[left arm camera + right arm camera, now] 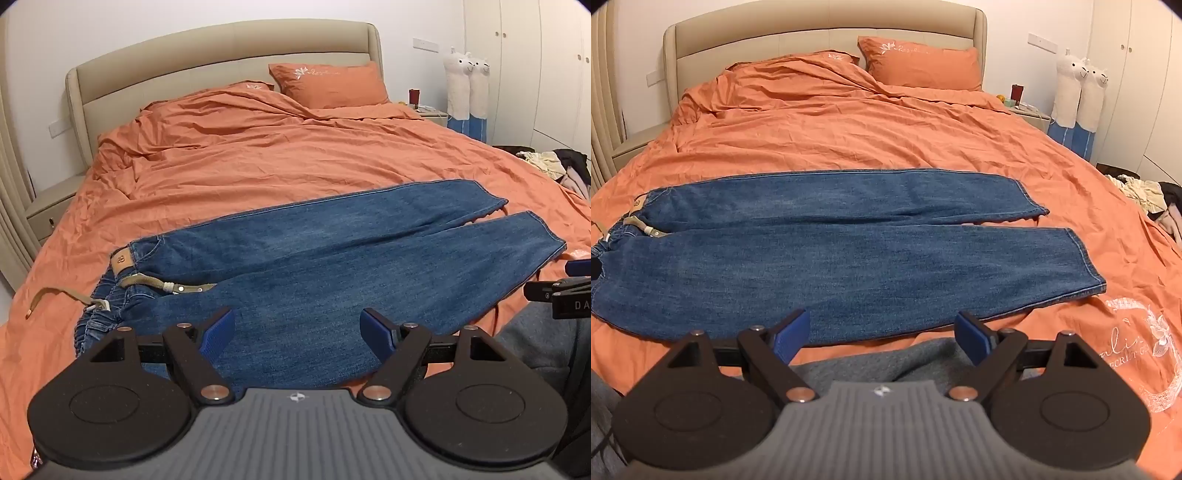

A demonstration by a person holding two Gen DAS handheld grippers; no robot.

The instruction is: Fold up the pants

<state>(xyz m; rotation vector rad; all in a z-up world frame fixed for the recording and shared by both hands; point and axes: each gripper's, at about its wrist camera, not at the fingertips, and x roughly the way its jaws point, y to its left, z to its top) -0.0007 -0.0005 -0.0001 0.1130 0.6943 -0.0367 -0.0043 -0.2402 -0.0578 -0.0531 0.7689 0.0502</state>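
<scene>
Blue jeans [314, 266] lie flat across the orange duvet, waistband with a tan belt [162, 284] to the left, both legs running right. They also show in the right wrist view [831, 251]. My left gripper [297, 332] is open and empty, hovering over the near leg by the seat. My right gripper [881, 336] is open and empty, just short of the near leg's front edge, above grey cloth [886, 360]. The right gripper's edge shows at the far right of the left wrist view [561, 291].
The bed has an orange duvet [849, 129], two orange pillows [923, 66] and a beige headboard [812, 33]. A nightstand [1030, 112] and two plush alpacas [1078, 88] stand at the right. A pile of clothes [1141, 192] lies on the floor right of the bed.
</scene>
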